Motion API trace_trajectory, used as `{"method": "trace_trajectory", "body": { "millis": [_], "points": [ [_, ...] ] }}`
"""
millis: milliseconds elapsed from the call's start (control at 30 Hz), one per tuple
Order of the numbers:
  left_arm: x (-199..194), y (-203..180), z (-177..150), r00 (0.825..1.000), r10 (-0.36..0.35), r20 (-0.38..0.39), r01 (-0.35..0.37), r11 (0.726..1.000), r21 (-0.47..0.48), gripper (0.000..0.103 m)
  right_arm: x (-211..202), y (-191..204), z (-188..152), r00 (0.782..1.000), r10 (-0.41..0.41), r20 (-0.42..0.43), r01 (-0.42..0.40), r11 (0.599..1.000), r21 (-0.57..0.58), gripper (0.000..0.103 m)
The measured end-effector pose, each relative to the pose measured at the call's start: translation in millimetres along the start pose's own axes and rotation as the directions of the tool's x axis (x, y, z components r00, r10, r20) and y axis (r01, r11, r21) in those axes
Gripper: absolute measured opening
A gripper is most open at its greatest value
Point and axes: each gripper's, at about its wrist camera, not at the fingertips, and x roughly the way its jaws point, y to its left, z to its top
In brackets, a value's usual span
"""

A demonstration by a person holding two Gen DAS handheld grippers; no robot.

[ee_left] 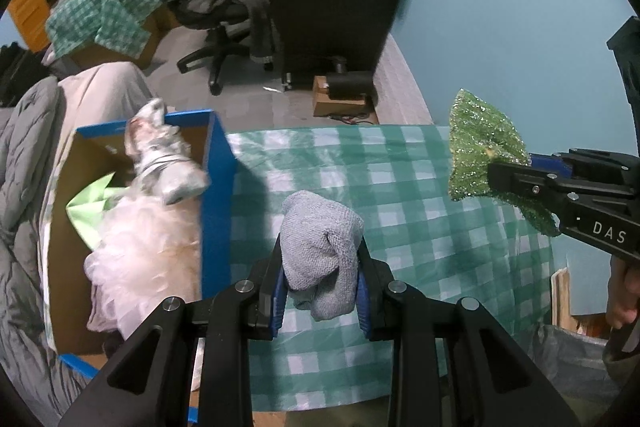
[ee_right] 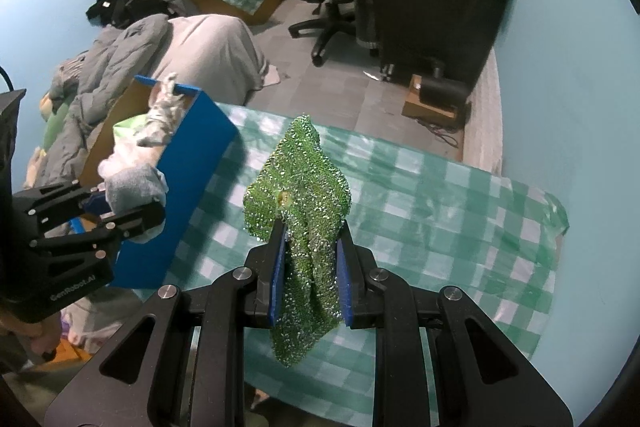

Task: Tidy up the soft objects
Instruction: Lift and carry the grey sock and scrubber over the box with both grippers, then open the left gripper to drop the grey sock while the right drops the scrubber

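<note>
While a person stands over a table draped in a green-checked cloth, each hand-held gripper carries one soft item clear of the surface. The left gripper, at six o'clock in its own view, is clamped on a grey knitted cloth that bulges above the blue pads and droops below them. The right gripper has its jaws pressed together on a green glittery scrubbing cloth, pinched near its middle so that a peak stands up toward twelve o'clock and a tail hangs toward six.

At nine o'clock from the left gripper sits a blue-walled cardboard box at the table's edge, already holding a pale frilly bundle, a lime-green piece and a silvery-white soft toy lying over its rim.

Both held pieces look light and limp; they fold around the pads rather than resist them, so a mid-body pinch seems secure. The glittery cloth appears coarser and may snag on the box wall or on the frilly bundle. The knitted cloth, bunched thickly, could slump out of a looser grip. Judging by the contents, the box is the likely destination for both.
</note>
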Motion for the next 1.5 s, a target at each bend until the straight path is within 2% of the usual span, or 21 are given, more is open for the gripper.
{"method": "trace_trajectory", "body": {
  "millis": [700,1167,1500],
  "points": [
    [-36,98,-27,0.998,0.067,0.019,-0.063,0.983,-0.175,0.029,22,86,34,0.997,0.078,-0.021,-0.080,0.988,-0.129,0.021],
    [-43,160,-44,0.993,0.119,0.014,-0.110,0.956,-0.272,0.029,50,150,56,0.991,0.118,-0.056,-0.128,0.961,-0.245,0.021],
    [-33,209,-47,0.990,0.138,-0.008,-0.133,0.929,-0.346,0.029,78,199,77,0.988,0.125,-0.095,-0.150,0.935,-0.321,0.021]
  ]
}}
